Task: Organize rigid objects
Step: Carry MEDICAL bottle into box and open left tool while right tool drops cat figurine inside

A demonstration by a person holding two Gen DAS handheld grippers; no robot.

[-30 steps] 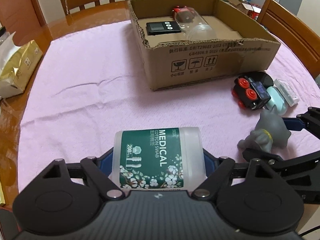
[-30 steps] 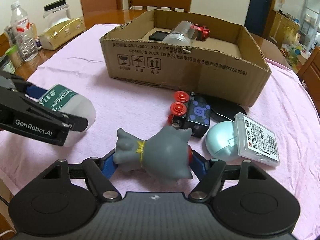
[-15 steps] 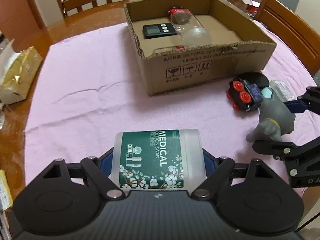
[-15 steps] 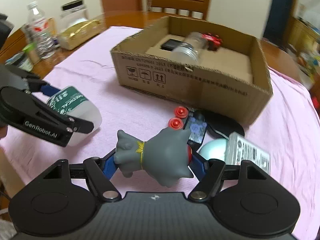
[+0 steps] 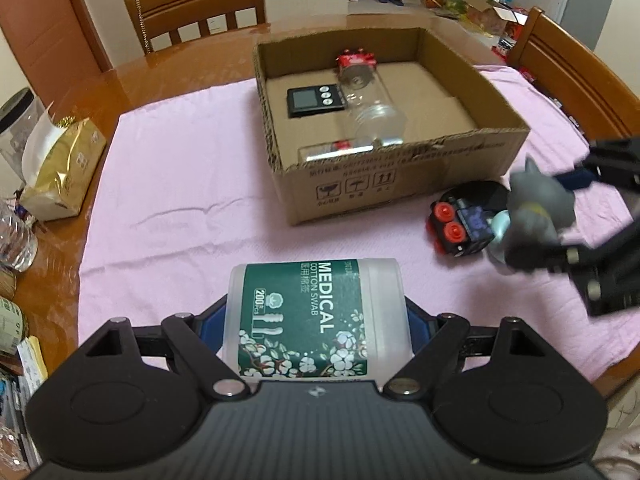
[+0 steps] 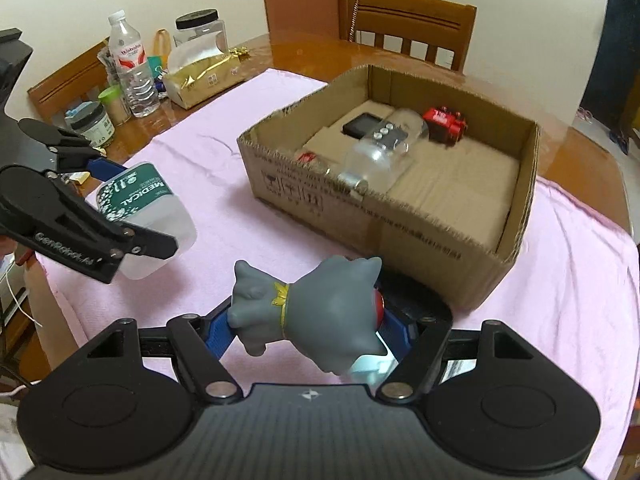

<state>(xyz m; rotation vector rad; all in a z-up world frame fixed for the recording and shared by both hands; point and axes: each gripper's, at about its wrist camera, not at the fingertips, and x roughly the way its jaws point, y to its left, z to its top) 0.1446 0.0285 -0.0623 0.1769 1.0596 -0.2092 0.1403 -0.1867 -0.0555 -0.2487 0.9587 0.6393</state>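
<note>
My left gripper (image 5: 316, 320) is shut on a white cotton swab box with a green label (image 5: 316, 316), held above the pink cloth; it also shows in the right wrist view (image 6: 144, 212). My right gripper (image 6: 304, 324) is shut on a grey toy figure (image 6: 312, 312), also seen in the left wrist view (image 5: 532, 208). Both are lifted in front of an open cardboard box (image 5: 400, 176), (image 6: 400, 236), which holds a black timer (image 5: 314, 101), a clear jar (image 5: 372, 108) and a red toy (image 6: 444, 124).
On the cloth right of the box lie a black toy with red wheels (image 5: 460, 228), a black disc (image 5: 476, 196) and a pale blue object (image 5: 500, 224). A gold tissue pack (image 6: 200, 76), water bottle (image 6: 132, 76) and jars stand at the table's left. Wooden chairs (image 5: 200, 12) surround the table.
Both grippers have risen with their loads and moved toward the cardboard box. The grey toy has left the cloth and now hangs above the black toy and disc.
</note>
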